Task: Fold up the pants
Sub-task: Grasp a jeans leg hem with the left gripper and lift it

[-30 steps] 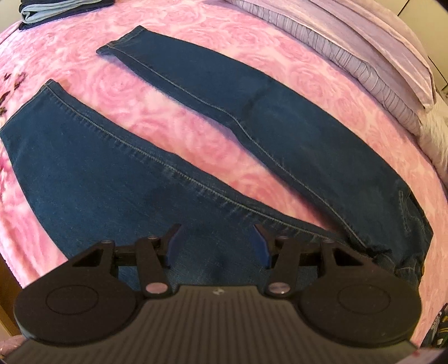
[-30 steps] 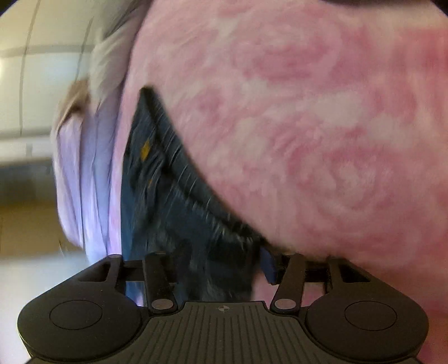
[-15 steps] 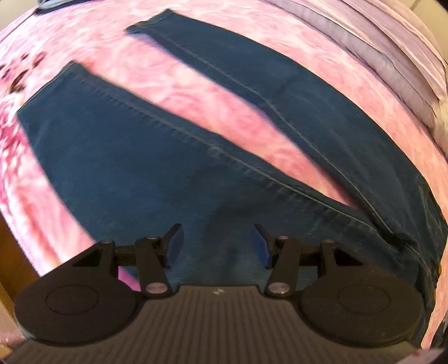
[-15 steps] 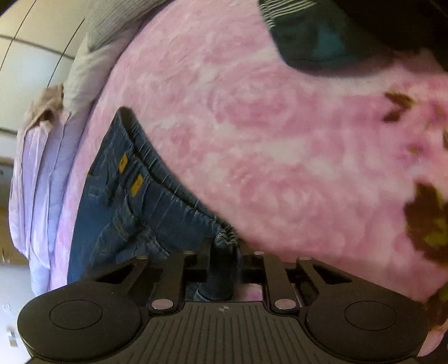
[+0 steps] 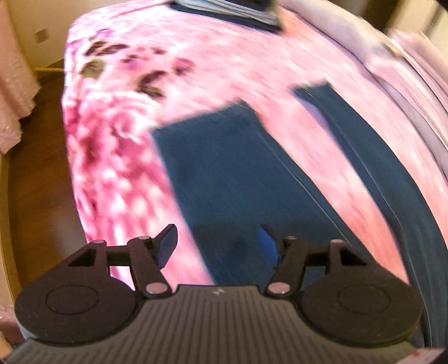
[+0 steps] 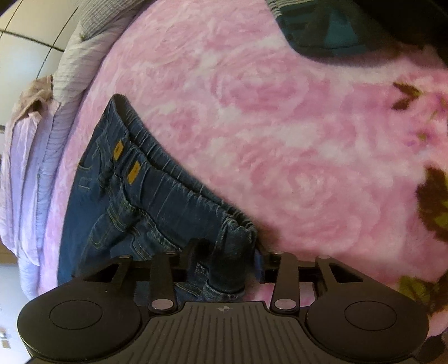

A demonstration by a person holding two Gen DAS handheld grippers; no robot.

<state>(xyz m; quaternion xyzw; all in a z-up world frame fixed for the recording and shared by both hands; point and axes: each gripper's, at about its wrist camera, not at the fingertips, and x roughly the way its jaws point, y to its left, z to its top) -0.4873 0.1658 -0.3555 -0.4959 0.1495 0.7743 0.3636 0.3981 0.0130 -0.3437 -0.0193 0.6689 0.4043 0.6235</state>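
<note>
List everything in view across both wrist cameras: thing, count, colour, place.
jeans: one, dark blue, legs spread apart on the bed, waistband bunched.
bedspread: one, pink floral, under the jeans.
folded clothes: one dark stack, far end of bed.
quilt: one, lilac striped, along the bed's edge.
floor: brown wood, beside the bed.
left tool: black, blue pads, opening, nothing between, above a leg.
right tool: black, opening, waistband corner between.

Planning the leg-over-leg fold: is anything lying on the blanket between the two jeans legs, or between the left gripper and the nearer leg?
Nothing visible. The near jeans leg and far jeans leg are separated only by bare pink blanket. The left gripper has its jaws opening with nothing between them, directly over the near leg. The view is motion-blurred.
</note>
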